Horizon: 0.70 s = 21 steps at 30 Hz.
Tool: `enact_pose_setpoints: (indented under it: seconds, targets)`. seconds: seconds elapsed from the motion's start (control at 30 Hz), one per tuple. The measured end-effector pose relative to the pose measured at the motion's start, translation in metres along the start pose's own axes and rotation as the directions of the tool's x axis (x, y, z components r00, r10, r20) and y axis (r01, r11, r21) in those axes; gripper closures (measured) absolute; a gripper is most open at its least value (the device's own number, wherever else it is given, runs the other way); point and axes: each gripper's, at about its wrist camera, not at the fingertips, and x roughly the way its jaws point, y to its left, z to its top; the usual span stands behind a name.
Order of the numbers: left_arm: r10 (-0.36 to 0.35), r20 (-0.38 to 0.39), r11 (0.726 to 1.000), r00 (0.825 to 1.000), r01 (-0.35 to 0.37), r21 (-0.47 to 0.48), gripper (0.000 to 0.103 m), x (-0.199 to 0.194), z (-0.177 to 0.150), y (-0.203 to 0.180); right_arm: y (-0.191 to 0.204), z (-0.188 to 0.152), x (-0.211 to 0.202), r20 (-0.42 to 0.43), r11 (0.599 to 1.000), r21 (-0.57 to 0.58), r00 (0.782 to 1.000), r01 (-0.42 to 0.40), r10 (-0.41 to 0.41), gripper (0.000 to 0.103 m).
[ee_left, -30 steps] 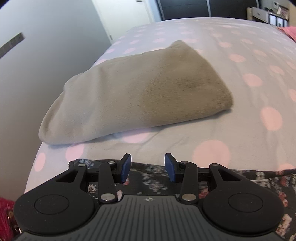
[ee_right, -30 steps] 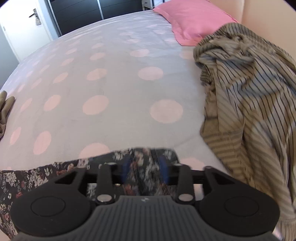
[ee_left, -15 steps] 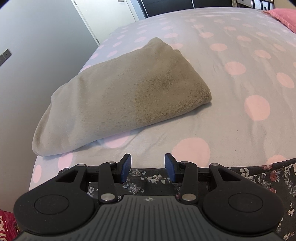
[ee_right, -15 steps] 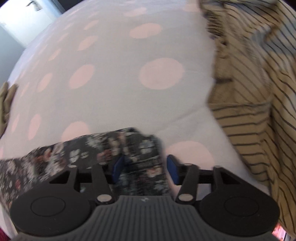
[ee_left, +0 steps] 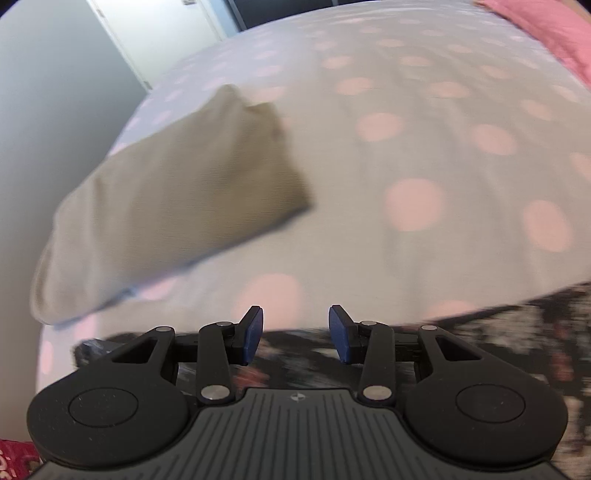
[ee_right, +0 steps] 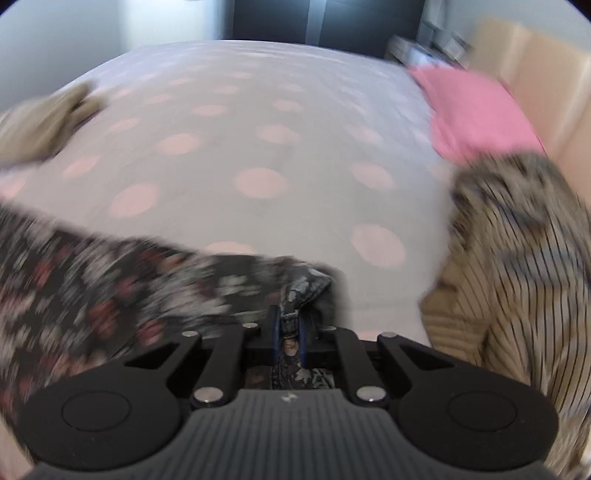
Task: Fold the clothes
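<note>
A dark floral garment lies across the near edge of the polka-dot bed. My right gripper is closing on a bunched corner of it, and the blue pads pinch the cloth between them. In the left wrist view the same floral garment runs under my left gripper, which stands open above its edge with nothing pressed between its blue pads. A folded beige garment rests on the bed at the left.
A crumpled striped shirt is heaped at the right of the bed, with a pink pillow behind it. A wall and a white door stand beyond the bed's left edge. Dark wardrobes are at the far end.
My right gripper has shut on the corner of the floral garment and rolled, swinging its view toward the pillow. The left gripper has slid right along the garment's edge, still open.
</note>
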Motion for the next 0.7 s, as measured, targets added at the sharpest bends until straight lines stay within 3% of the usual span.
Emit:
enact_pose_setpoints:
  seconds: [0.23, 0.27, 0.33, 0.43, 0.63, 0.7]
  targets:
    - [-0.153, 0.014, 0.983, 0.988, 0.151, 0.106, 0.065, -0.037, -0.019, -0.089, 0.049, -0.015, -0.019, -0.005, 0.982, -0.141, 0.992, -0.125, 0.126, 0.094]
    - [-0.161, 0.016, 0.981, 0.987, 0.158, 0.114, 0.065, -0.040, -0.021, -0.096, 0.051, -0.014, -0.023, -0.018, 0.975, -0.143, 0.985, -0.172, 0.172, 0.094]
    - [-0.174, 0.020, 0.977, 0.985, 0.170, 0.129, 0.065, -0.044, -0.026, -0.110, 0.053, -0.016, -0.028, -0.075, 0.942, -0.117, 0.948, -0.316, 0.309, 0.094]
    - [-0.161, 0.008, 0.978, 0.987, 0.159, 0.132, 0.065, -0.042, -0.028, -0.114, 0.066, -0.028, -0.036, -0.131, 0.886, -0.168, 0.901, -0.432, 0.415, 0.093]
    - [-0.134, -0.010, 0.987, 0.991, 0.134, 0.094, 0.065, -0.038, -0.026, -0.110, 0.080, -0.042, -0.049, -0.180, 0.818, -0.252, 0.856, -0.517, 0.485, 0.093]
    - [-0.136, -0.012, 0.987, 0.991, 0.137, 0.090, 0.065, -0.037, -0.025, -0.108, 0.074, -0.040, -0.050, -0.165, 0.832, -0.234, 0.863, -0.504, 0.477, 0.093]
